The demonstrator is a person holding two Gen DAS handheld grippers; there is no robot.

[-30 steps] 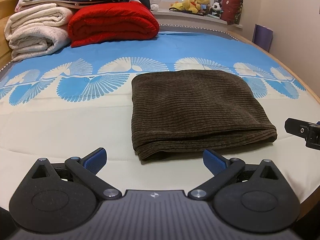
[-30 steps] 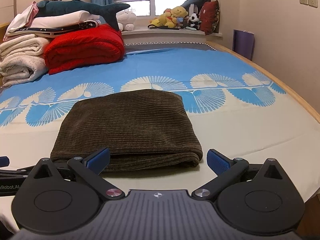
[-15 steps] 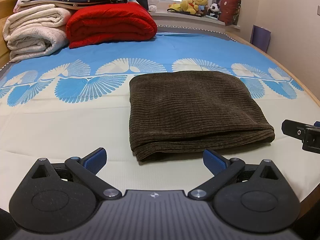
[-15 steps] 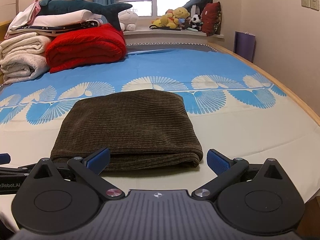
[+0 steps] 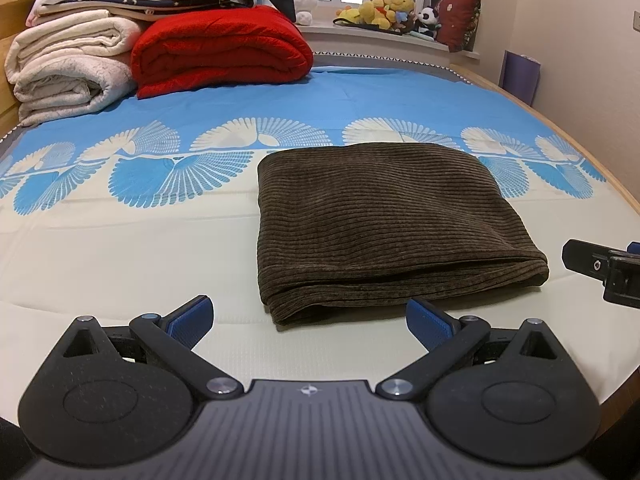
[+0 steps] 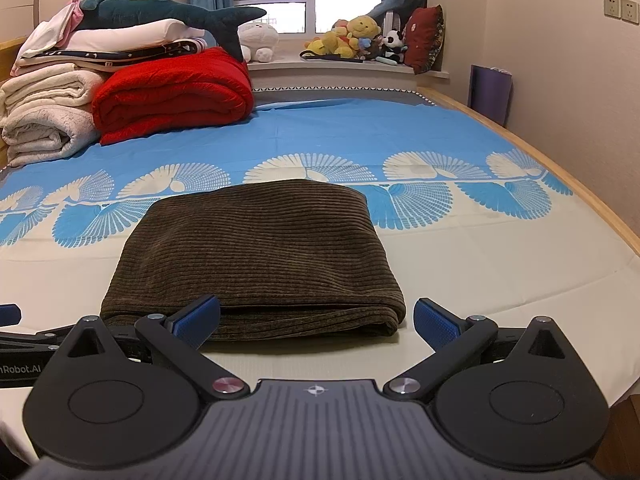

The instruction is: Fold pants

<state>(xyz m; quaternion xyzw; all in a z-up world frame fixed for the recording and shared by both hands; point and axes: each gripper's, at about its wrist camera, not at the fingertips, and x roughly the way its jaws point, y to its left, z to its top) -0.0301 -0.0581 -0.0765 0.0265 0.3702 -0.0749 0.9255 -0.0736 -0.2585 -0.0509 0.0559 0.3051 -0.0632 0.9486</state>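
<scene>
The brown corduroy pants [image 5: 384, 220] lie folded into a compact rectangle on the bed, with the layered edge toward me; they also show in the right wrist view [image 6: 260, 256]. My left gripper [image 5: 308, 320] is open and empty, just in front of the pants' near left corner. My right gripper [image 6: 316, 320] is open and empty, just in front of the pants' near edge. The right gripper's side shows at the right edge of the left wrist view [image 5: 604, 268].
The bed sheet [image 5: 120, 248] is cream with a blue fan pattern. A red folded quilt [image 5: 220, 48] and white blankets [image 5: 68, 68] are stacked at the far left. Plush toys [image 6: 352, 40] sit on the windowsill. The bed's wooden edge [image 6: 580, 192] runs along the right.
Both grippers have drawn back and risen slightly from the pants; the pants lie unmoved. Both grippers stay open.
</scene>
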